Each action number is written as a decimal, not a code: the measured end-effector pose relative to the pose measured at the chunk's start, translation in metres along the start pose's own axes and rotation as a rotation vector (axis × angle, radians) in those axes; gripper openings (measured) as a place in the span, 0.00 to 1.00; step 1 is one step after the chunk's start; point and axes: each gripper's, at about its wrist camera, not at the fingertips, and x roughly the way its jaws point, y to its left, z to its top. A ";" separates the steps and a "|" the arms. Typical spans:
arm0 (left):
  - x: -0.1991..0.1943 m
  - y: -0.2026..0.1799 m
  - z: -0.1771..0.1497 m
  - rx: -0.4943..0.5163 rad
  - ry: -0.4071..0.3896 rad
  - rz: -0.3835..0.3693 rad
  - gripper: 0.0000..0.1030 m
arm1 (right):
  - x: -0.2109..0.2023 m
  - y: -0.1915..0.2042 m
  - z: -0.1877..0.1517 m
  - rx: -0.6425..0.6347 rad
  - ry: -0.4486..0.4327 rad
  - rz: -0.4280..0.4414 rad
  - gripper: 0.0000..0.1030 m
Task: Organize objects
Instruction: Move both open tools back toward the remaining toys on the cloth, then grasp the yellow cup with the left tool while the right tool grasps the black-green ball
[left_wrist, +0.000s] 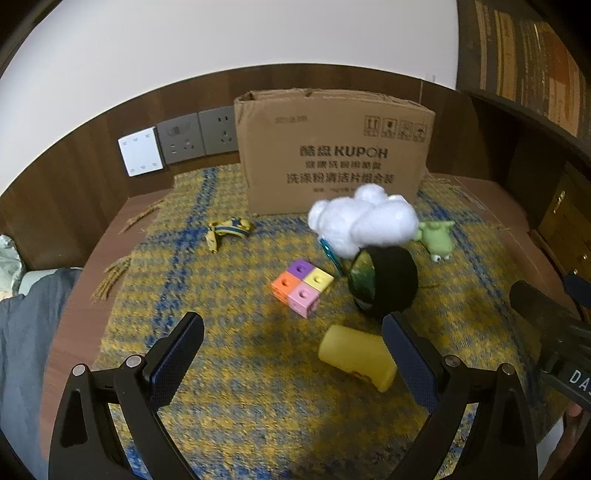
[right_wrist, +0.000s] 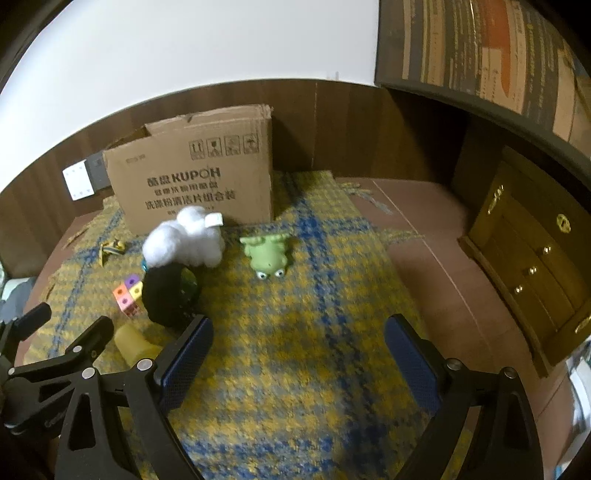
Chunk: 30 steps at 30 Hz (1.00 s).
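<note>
Both claws, the left gripper (left_wrist: 291, 343) and the right gripper (right_wrist: 298, 345), stand wide and hold nothing above the yellow cup (left_wrist: 356, 356), maybe plastic.

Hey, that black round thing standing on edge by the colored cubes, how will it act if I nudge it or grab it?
The black ring stands on its curved rim, so a sideways nudge would probably tip it flat, and a push along the cloth could set it rolling. It looks rigid, so it should hold its shape when gripped. The white plush seems to lean against it and may shift too.
</note>
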 end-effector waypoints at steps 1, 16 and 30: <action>0.001 -0.002 -0.001 0.005 0.003 -0.003 0.96 | 0.002 -0.001 -0.002 0.001 0.004 -0.002 0.91; 0.021 -0.027 -0.014 0.054 0.058 -0.055 0.96 | 0.015 -0.017 -0.013 0.017 0.029 -0.014 0.91; 0.040 -0.046 -0.021 0.093 0.128 -0.088 0.57 | 0.025 -0.023 -0.014 0.028 0.043 -0.016 0.91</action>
